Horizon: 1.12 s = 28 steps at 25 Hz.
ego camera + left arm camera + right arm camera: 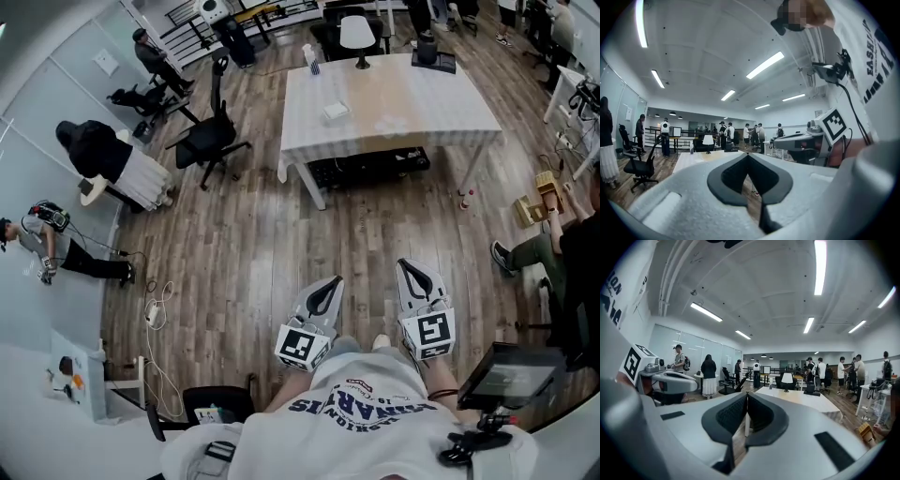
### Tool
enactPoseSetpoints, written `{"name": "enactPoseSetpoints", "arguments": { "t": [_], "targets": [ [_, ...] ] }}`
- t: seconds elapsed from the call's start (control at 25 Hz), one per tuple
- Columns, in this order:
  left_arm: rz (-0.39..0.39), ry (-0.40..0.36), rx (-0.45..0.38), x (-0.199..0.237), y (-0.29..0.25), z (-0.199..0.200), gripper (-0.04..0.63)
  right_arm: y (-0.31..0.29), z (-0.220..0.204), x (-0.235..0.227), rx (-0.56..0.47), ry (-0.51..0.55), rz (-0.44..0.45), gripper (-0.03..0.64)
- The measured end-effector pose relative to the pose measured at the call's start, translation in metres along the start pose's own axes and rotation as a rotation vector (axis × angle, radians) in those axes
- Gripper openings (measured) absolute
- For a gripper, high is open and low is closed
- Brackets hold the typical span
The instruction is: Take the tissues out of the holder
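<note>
Over the wooden floor (244, 244), the left tongs (334, 281) and right tongs (404, 265) are pointing, shut and empty, toward the white worktop (441, 103) well ahead, where a small upright thing, seemingly the tissue holder (311, 61), is standing at the far left corner

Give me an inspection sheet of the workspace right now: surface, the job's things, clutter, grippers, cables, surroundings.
Surface: white table stands ahead across the wood floor.
Job's things: small white item on the table; too small to tell whether it is the tissue holder.
Clutter: white lamp, bottle and black item near the far edge.
Grippers: left gripper and right gripper both shut, nothing between the jaws, side by side, well short of the table.
Cables: white cable on the floor, left.
Surroundings: black office chair; several people about.
</note>
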<state>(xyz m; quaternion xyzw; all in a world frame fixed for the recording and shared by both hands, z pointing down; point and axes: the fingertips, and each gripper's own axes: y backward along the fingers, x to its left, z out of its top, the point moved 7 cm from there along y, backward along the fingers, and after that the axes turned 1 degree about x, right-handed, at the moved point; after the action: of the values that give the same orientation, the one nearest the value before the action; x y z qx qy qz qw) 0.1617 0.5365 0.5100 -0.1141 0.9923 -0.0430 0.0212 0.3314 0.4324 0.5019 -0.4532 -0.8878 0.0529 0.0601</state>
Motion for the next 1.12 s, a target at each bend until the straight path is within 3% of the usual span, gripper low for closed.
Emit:
{"name": "enactPoseSetpoints", "arguments": {
  "t": [0.2, 0.4, 0.64, 1.12],
  "targets": [
    [0.017, -0.013, 0.017, -0.001, -0.005, 0.018, 0.002, 0.0, 0.009, -0.007, 0.021, -0.027, 0.023, 0.008],
    [0.039, -0.011, 0.013, 0.02, -0.024, 0.007, 0.002, -0.031, -0.007, -0.017, 0.06, -0.031, 0.024, 0.008],
    [0.001, 0.02, -0.024, 0.042, -0.051, 0.017, 0.002, -0.048, 0.01, -0.03, 0.085, -0.003, -0.01, 0.008],
    [-0.027, 0.072, -0.049, 0.166, -0.139, 0.016, 0.002, -0.163, 0.035, -0.061, 0.142, 0.039, -0.037, 0.008]
  ]
}}
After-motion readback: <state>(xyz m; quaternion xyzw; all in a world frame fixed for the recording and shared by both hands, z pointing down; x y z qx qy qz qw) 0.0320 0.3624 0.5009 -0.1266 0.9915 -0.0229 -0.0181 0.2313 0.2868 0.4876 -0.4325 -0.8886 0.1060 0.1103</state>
